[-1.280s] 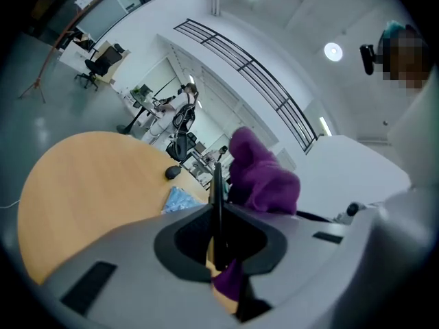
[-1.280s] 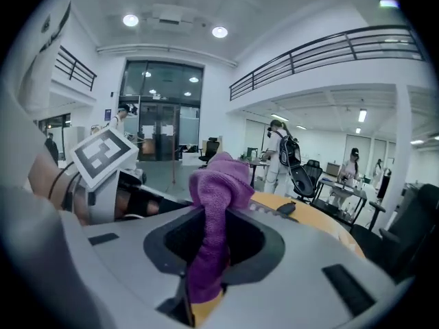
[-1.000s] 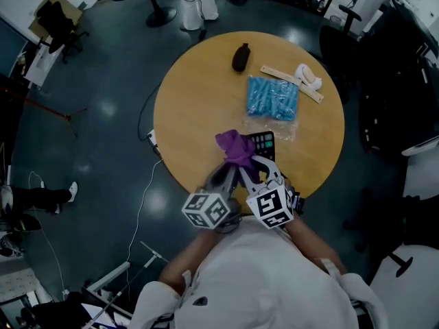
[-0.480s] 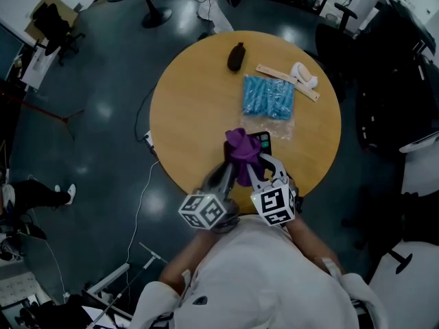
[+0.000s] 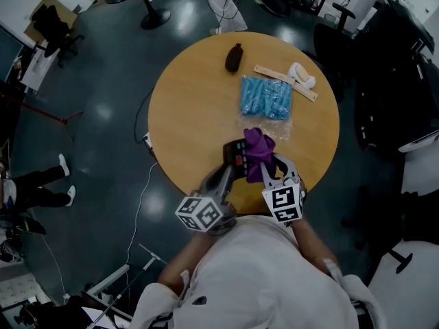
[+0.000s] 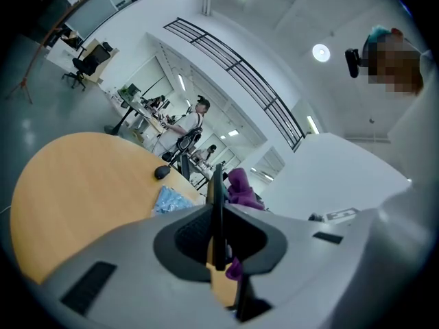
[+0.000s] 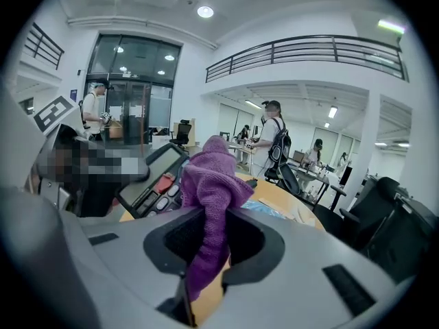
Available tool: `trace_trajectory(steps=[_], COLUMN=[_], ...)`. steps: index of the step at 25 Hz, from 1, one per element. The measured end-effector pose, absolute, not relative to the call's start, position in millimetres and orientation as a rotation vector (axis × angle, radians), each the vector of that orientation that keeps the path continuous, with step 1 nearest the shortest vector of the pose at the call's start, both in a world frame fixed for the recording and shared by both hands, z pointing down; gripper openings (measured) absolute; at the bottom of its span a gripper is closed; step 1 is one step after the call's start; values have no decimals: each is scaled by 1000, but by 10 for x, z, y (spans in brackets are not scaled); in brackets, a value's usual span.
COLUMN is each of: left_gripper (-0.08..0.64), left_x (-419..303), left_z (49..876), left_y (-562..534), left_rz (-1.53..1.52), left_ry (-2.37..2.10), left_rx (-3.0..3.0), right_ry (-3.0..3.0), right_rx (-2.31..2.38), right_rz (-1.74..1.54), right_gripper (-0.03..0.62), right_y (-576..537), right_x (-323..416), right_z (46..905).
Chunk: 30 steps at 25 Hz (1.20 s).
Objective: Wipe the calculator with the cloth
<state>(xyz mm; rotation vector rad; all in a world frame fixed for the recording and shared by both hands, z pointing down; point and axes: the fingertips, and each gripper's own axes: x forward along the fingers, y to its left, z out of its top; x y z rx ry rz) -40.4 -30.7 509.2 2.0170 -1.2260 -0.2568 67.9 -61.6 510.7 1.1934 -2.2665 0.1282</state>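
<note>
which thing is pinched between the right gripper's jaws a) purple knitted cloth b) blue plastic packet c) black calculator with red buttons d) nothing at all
a: in the right gripper view the purple knitted cloth runs down between the closed jaws of the right gripper, while the black calculator is clamped edge-on in the left gripper.

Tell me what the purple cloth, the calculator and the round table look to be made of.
The cloth: soft knitted or microfibre fabric, matte; fuzzy texture, limp folds. The calculator: hard dark plastic with a glossy screen; keys perhaps rubber or plastic. The table: wood or wood-look laminate, smooth; even tan colour, faint sheen.
</note>
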Motion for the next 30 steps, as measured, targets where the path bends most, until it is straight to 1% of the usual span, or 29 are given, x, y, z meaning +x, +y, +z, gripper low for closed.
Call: trace_trajectory(steps=[5, 10, 13, 15, 18, 22, 26, 30], left_gripper=[46, 44, 44, 44, 44, 44, 44, 44], left_x=[-488, -543, -577, -565, -484, -373, -299, -218], left_z=[5091, 5015, 5032, 5052, 5122, 5238, 5276, 5166], left_y=[-251, -173, -169, -179, -205, -244, -200, -139], left_rz=[-246, -140, 25, 191, 431, 648, 819, 869], left_ry=[-1235, -1312, -1398, -1427, -1369, -1263, -1217, -1185], left_rx=[2029, 2164, 2275, 2378, 2534, 2642, 2718, 2795], right_ry=[-2220, -2136, -2102, -2132, -2246, -2343, -2308, -2207], right_rx=[1246, 1288, 1353, 1364, 1237, 871, 582, 515], right_rz=[198, 270, 301, 251, 31, -311, -535, -633], right_gripper=[83, 83, 81, 83, 83, 83, 83, 81], right_y=[-659, -684, -697, -681, -557, -143, 204, 211], right_x=[905, 1237, 1492, 1538, 1198, 341, -260, -414], right_z=[5233, 5518, 5511, 5318, 4870, 4475, 4446, 4604])
